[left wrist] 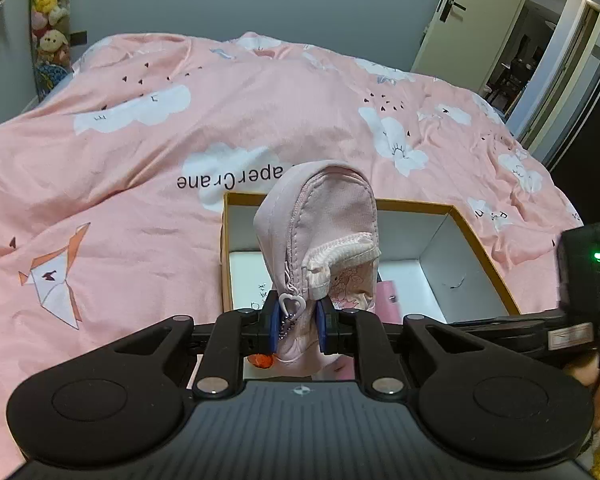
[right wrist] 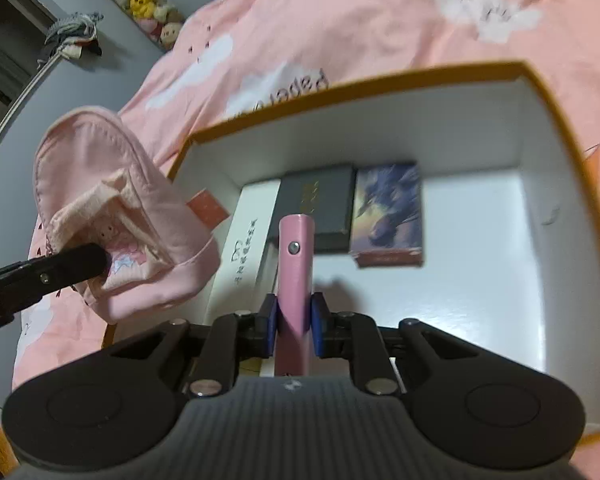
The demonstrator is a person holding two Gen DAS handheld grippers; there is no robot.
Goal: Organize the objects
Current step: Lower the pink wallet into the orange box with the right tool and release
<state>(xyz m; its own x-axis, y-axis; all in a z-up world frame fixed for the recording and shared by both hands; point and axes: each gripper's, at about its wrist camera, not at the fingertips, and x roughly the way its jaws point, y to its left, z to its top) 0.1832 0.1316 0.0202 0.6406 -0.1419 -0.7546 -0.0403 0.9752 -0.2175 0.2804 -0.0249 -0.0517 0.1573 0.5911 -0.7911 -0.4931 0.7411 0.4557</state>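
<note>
My left gripper [left wrist: 298,326] clamps the pink pouch [left wrist: 320,236] above the box's [right wrist: 556,92] left edge; my right gripper [right wrist: 294,326] clamps a pink tube [right wrist: 297,264] over the box's interior

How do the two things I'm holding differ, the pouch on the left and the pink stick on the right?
The pouch is soft fabric with a zipper and heart charm; the pink stick is a smooth, rigid cylinder with a small button. The pouch is bulky and overhangs the box edge; the slim stick sits over the box interior. Both are pink and clamped between fingers: left gripper, right gripper.
</note>
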